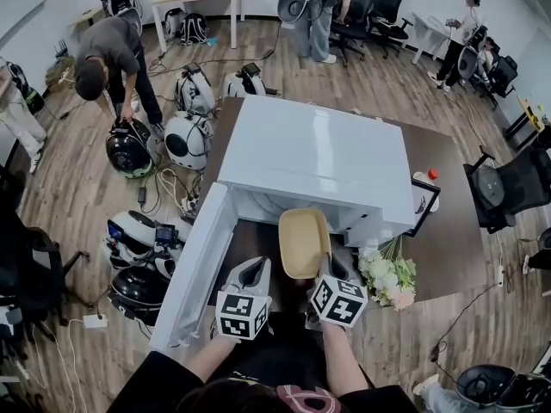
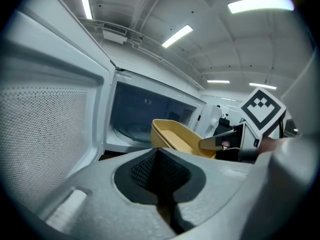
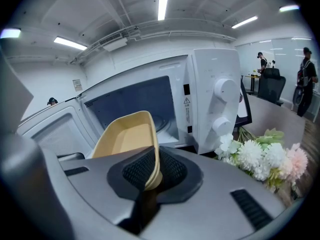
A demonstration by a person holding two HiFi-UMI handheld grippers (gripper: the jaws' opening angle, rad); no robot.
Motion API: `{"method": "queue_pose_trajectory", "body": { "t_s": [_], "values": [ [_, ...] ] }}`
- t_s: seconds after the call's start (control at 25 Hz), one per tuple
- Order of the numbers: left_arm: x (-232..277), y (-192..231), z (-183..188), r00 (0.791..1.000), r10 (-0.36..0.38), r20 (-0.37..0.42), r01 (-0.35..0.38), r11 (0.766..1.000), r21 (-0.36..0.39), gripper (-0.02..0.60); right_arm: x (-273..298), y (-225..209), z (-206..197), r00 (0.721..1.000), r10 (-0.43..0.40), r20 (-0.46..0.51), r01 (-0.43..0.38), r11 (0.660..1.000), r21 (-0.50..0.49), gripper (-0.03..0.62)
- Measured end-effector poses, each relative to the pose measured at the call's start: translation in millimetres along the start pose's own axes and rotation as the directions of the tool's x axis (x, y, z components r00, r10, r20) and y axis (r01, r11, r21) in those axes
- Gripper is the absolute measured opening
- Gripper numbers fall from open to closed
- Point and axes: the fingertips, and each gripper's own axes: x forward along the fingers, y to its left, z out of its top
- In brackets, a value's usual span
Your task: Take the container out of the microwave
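1. A white microwave (image 1: 310, 157) sits on a brown table (image 1: 452, 205).
2. Its door (image 1: 194, 265) is wide open and swings out to the left in the head view.
3. A tan container (image 1: 304, 241) is right at the open front of the microwave, up off the table.
4. I cannot tell if the far end of the container is inside the opening.
5. The right gripper (image 1: 331, 275) holds the container by its near edge.
6. In the right gripper view, the right gripper (image 3: 147, 179) has its two black pads (image 3: 170, 169) pinched tight on the thin rim of the container (image 3: 125, 136).
7. The container looks empty inside and tips up a little at the far end.
8. The left gripper (image 1: 251, 274) is just beside the container, on its left, and does not touch it.
9. In the left gripper view, the left gripper (image 2: 159, 181) has its fingers closed together with nothing between them.
10. That view also shows the container (image 2: 175, 136) in front of the dark inside of the microwave (image 2: 145, 114).
11. White and pink flowers (image 1: 389, 275) lie on the table near the right gripper.
12. Two round knobs (image 3: 225, 91) are on the front of the microwave, to the right of the opening.
13. On the wood floor, a person (image 1: 108, 54) bends over a black helmet (image 1: 129, 147).
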Motion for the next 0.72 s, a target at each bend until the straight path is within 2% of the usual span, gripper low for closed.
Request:
{"method": "queue_pose_trajectory", "body": {
  "t_s": [0.72],
  "values": [
    [-4.7, 5.8, -4.6, 1.000, 0.004, -0.013, -0.004, 1.000, 0.003, 0.009, 3.8, 4.3, -8.5, 1.000, -0.005, -0.018, 0.005, 1.000, 0.011, 0.032]
  ]
}}
